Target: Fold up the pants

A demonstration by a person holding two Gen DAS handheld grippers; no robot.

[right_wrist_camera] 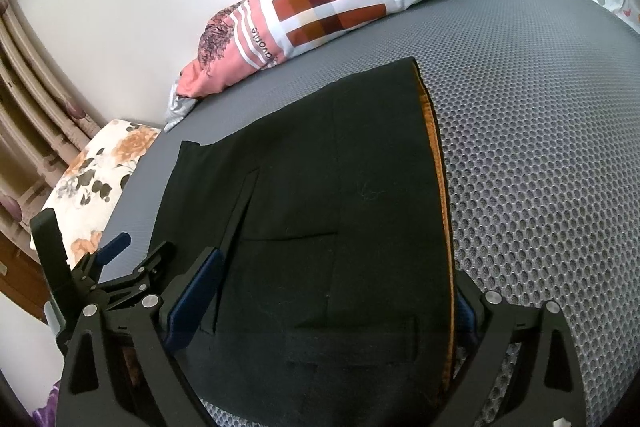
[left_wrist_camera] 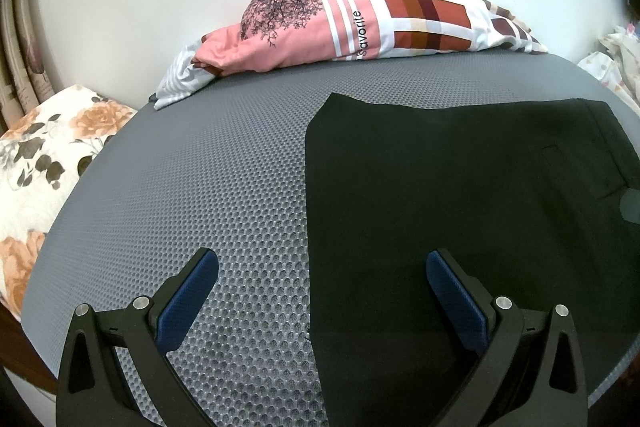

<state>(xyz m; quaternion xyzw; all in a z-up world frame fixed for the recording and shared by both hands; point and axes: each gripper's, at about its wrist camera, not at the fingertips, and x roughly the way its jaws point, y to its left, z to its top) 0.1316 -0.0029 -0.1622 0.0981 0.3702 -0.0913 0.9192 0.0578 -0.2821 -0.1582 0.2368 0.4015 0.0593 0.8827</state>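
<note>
Lying flat on the grey mesh mattress, the black pants sat w/ the waistband end, orange-lined, toward the right side. Left gripper hung jaws spread wide, straddling the pants' left folded edge, holding nothing, prob. lining up for a grab. Right gripper was also spread, over the waist area, fabric between the fingers but not pinched. A bunched quilt was well clear at the wall, a floral pillow off the mattress edge, so room to fold.

Both wrist views look low across the pants toward the wall
</note>
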